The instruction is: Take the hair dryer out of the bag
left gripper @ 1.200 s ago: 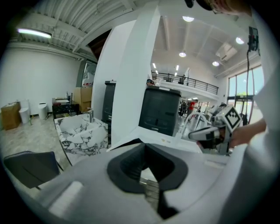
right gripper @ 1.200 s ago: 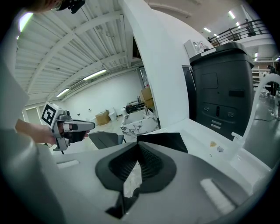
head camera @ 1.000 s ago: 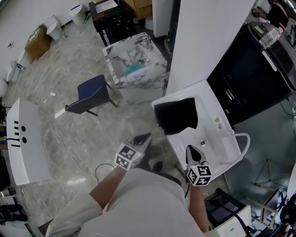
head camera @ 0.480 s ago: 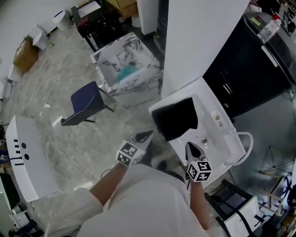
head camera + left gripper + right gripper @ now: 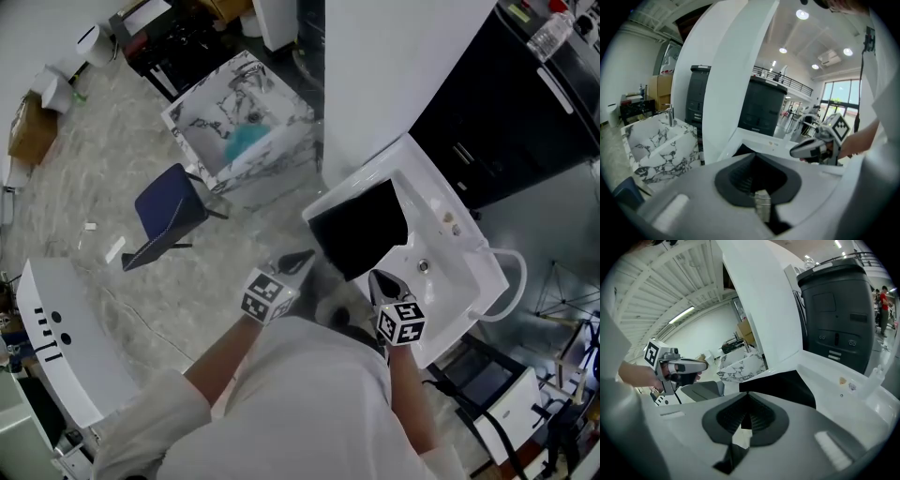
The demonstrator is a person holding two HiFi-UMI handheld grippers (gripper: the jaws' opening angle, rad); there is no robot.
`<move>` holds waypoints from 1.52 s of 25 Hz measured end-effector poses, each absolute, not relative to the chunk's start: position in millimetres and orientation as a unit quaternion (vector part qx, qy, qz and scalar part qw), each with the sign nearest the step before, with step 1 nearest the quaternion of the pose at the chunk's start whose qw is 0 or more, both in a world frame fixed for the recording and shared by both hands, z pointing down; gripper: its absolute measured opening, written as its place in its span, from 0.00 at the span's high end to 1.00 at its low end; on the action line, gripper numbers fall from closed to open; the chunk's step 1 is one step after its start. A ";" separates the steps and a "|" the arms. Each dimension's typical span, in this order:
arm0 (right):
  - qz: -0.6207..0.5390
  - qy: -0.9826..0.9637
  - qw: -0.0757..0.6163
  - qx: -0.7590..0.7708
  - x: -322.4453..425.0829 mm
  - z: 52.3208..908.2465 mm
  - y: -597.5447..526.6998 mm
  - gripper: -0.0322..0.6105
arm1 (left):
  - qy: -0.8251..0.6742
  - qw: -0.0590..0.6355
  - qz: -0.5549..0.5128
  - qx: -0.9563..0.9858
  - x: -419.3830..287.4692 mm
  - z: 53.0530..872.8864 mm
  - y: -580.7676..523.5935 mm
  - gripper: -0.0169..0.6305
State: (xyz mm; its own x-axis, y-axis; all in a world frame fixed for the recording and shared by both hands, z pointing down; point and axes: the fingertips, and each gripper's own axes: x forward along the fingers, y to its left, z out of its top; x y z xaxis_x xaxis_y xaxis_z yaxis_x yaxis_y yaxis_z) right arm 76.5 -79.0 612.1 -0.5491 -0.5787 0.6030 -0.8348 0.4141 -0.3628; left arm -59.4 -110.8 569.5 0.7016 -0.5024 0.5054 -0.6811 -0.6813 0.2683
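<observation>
A black bag [image 5: 361, 230] lies flat in a white sink basin [image 5: 450, 272]; it also shows in the right gripper view [image 5: 787, 385]. No hair dryer shows in any view. My left gripper [image 5: 302, 259] is shut and empty, its tip just left of the bag's near corner, over the floor. My right gripper [image 5: 379, 278] is shut and empty too, at the basin's front edge just short of the bag. In the left gripper view the shut jaws [image 5: 753, 157] point at the basin, and the right gripper [image 5: 813, 147] shows beside it.
A white pillar [image 5: 394, 75] rises behind the basin, with a black cabinet [image 5: 506, 103] to its right. A marble-patterned sink block [image 5: 246, 122] and a blue chair [image 5: 173, 202] stand on the floor to the left. A curved white faucet [image 5: 511, 281] sits at the basin's right end.
Both grippers have come forward and lower towards the basin. The left tip now stands near the bag's corner and the right tip is at the basin's edge. Both stay shut.
</observation>
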 end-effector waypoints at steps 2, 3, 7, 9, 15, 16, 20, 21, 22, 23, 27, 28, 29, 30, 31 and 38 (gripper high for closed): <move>0.335 -0.815 0.206 0.427 67.2 620.3 -82.1 0.91 | -0.317 0.230 0.207 0.896 -62.5 577.4 -116.6 0.98; 0.341 -0.812 0.210 0.425 62.9 625.0 -83.4 0.90 | -0.311 0.232 0.211 0.897 -64.2 582.2 -119.2 0.98; 0.363 -0.798 0.217 0.429 50.6 642.2 -88.0 0.89 | -0.287 0.239 0.219 0.901 -69.5 596.3 -129.4 0.98; 0.365 -0.795 0.227 0.429 44.1 651.0 -89.7 0.89 | -0.275 0.243 0.220 0.904 -72.2 601.0 -133.6 0.98; 0.376 -0.786 0.262 0.416 28.6 679.1 -91.3 0.88 | -0.248 0.263 0.222 0.906 -79.2 617.2 -143.3 0.97; 0.379 -0.784 0.264 0.415 26.9 682.2 -91.5 0.88 | -0.246 0.265 0.221 0.906 -80.1 618.6 -145.3 0.97; 0.383 -0.781 0.284 0.403 16.8 693.7 -91.9 0.86 | -0.241 0.273 0.220 0.905 -82.0 622.7 -152.4 0.98; 0.380 -0.783 0.292 0.397 13.8 696.7 -91.8 0.86 | -0.240 0.275 0.220 0.905 -81.5 624.4 -152.7 0.98; 0.377 -0.785 0.299 0.390 10.7 699.6 -92.1 0.86 | -0.238 0.278 0.221 0.904 -80.6 626.4 -152.6 0.98; 0.373 -0.787 0.306 0.383 7.6 702.3 -92.8 0.85 | -0.237 0.280 0.223 0.903 -79.6 628.6 -152.1 0.98; 0.358 -0.797 0.334 0.354 -1.3 711.1 -95.5 0.83 | -0.231 0.287 0.231 0.901 -73.7 637.8 -149.3 0.98; 0.351 -0.800 0.342 0.346 -2.3 713.0 -96.3 0.82 | -0.232 0.288 0.232 0.899 -72.1 639.8 -149.1 0.98; 0.343 -0.803 0.351 0.338 -3.2 714.9 -97.3 0.81 | -0.234 0.290 0.233 0.898 -70.7 641.4 -149.3 0.98; 0.335 -0.806 0.360 0.330 -4.0 717.1 -98.2 0.80 | -0.237 0.292 0.233 0.897 -69.5 642.5 -150.0 0.98; 0.330 -0.807 0.369 0.321 -4.8 719.6 -98.8 0.78 | -0.241 0.294 0.233 0.895 -68.5 643.3 -150.9 0.98; 0.339 -0.795 0.429 0.262 -13.1 744.3 -90.5 0.61 | -0.272 0.307 0.233 0.882 -68.9 647.9 -161.9 0.98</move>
State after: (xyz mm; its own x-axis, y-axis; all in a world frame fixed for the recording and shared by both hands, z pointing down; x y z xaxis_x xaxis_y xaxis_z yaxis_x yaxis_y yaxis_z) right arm -13.1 -90.5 744.3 -0.4949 -0.1264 0.8597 -0.7077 0.6327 -0.3145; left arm -68.9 -161.9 647.9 0.7435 -0.3369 0.5777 -0.6230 -0.6628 0.4154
